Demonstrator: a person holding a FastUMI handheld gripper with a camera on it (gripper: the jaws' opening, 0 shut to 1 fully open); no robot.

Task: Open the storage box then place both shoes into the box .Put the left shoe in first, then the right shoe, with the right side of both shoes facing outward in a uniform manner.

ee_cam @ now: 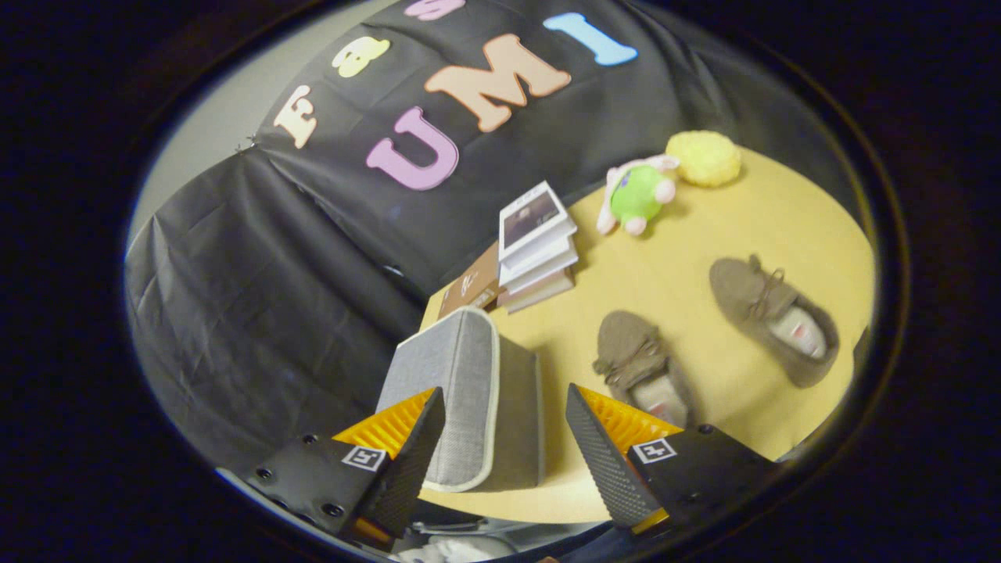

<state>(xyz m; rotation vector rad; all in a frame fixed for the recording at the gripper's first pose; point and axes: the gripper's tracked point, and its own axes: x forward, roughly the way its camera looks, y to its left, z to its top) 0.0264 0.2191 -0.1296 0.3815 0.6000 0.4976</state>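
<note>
A grey fabric storage box with pale piping stands on the yellow table, its lid down. It lies just ahead of my gripper, partly between the two fingers, which stand wide apart and touch nothing. The view is tilted. Two brown suede shoes with laces lie on the table beyond the right finger: one shoe close to that finger, the other shoe farther off to the right. Both show their pale insoles.
A stack of books sits behind the box, with a brown book beside it. A green and pink plush toy and a yellow sponge-like ball lie at the table's far side. Black cloth walls surround the table.
</note>
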